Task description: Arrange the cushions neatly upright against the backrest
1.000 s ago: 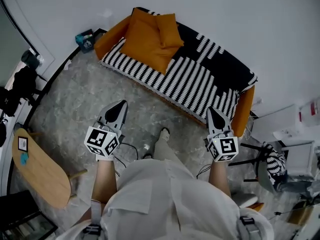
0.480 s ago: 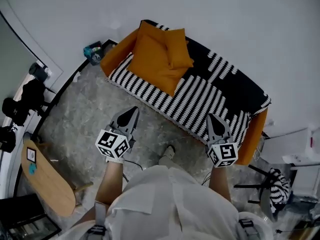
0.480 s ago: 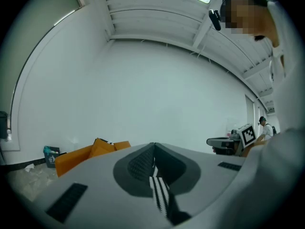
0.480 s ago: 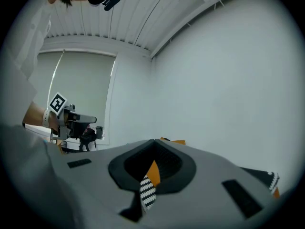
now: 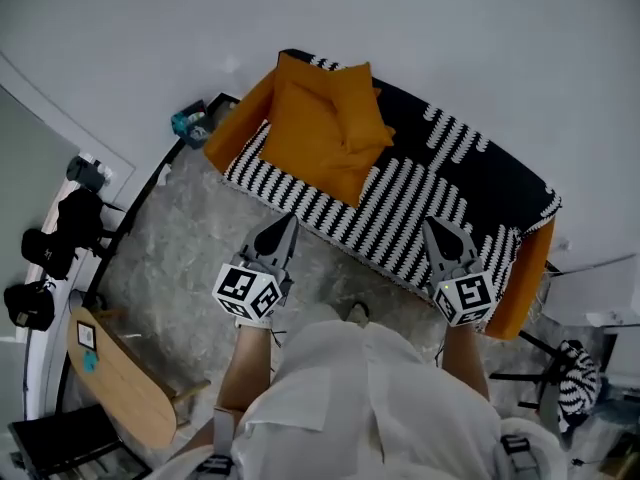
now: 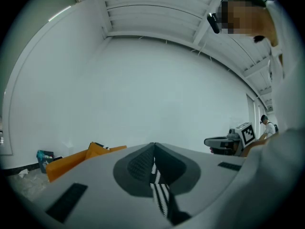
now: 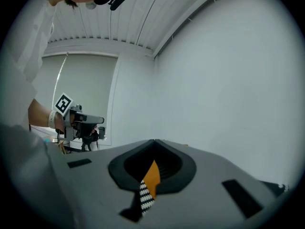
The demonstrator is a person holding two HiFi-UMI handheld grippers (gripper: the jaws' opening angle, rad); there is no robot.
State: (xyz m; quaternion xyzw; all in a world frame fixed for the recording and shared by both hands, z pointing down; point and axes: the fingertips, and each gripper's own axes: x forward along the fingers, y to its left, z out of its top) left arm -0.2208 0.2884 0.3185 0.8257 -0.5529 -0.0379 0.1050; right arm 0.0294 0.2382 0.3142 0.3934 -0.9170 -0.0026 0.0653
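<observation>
While the person stands on the grey floor (image 5: 165,253) facing the sofa (image 5: 455,193), the left gripper (image 5: 283,230) and the right gripper (image 5: 443,236) point toward the seat's front edge, well apart from each other. Each gripper view shows its own jaws pressed together with nothing between them; only the striped cover behind shows through the slit. Both orange cushions lie at the sofa's left end in the head view. The large cushion (image 5: 305,143) spreads across the seat from the backrest toward the front edge. The small cushion (image 5: 358,106) rests on it, near the backrest. Neither gripper touches a cushion. A wooden table (image 5: 125,393) stands at lower left.
</observation>
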